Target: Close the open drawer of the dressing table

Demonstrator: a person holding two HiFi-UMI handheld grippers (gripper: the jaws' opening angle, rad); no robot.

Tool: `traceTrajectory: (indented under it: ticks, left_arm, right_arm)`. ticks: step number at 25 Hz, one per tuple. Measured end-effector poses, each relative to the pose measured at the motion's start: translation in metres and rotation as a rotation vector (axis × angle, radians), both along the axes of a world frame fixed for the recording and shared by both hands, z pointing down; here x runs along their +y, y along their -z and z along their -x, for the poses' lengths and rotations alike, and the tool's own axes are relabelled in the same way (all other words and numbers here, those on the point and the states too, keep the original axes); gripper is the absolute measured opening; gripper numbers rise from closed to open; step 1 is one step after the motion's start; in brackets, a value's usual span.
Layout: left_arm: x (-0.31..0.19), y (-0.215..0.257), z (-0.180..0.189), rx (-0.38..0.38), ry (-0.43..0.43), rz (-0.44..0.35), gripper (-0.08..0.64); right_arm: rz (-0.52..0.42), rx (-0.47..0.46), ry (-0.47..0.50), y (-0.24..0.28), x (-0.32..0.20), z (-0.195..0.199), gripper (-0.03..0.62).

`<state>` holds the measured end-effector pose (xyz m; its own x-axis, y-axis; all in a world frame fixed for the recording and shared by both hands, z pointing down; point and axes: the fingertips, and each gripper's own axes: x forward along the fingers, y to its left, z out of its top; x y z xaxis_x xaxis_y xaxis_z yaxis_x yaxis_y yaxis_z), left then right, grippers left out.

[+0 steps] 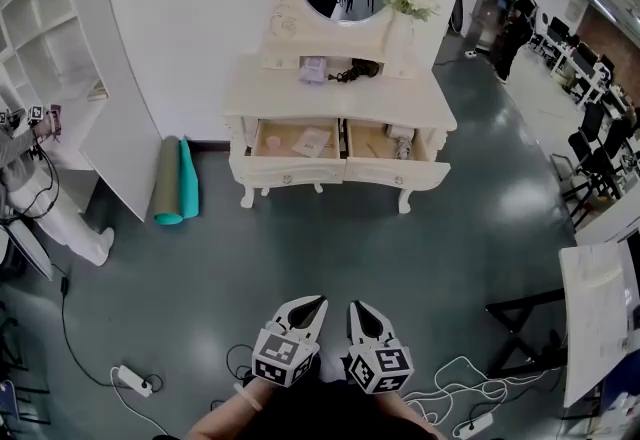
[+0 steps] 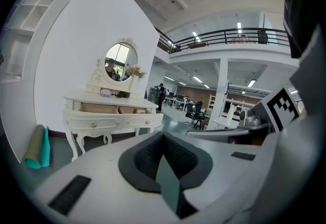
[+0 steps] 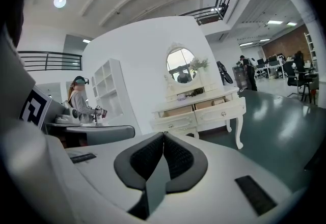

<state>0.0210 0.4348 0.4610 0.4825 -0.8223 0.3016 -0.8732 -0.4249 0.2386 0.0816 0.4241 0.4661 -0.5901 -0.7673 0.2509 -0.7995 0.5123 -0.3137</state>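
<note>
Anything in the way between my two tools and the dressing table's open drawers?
Head view: only bare floor separates the left tool and right tool from the open drawers.

head looks down, gripper views level, sharing dressing table (image 1: 420, 100)

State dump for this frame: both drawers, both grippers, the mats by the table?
Left-hand drawer: open, paper inside.
Right-hand drawer: open, small items inside.
Left gripper: shut, empty, well back from the dressing table.
Right gripper: shut, empty.
Mats: rolled, lying on the floor.
</note>
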Motion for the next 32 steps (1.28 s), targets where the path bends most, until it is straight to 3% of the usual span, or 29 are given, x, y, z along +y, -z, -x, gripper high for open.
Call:
traceTrajectory:
  ticks: [17, 32]
  left_arm:
    - [-0.116, 0.005, 0.035, 0.006, -0.028, -0.009, 0.015]
    - [-0.155, -0.007, 0.051, 0.006, -0.050, 0.016, 0.015]
  right_arm:
    - [0.017, 0.025, -0.025, -0.004, -0.109, 0.034, 0.021]
    - [0.045, 0.006, -0.090, -0.016, -0.151, 0.041, 0.021]
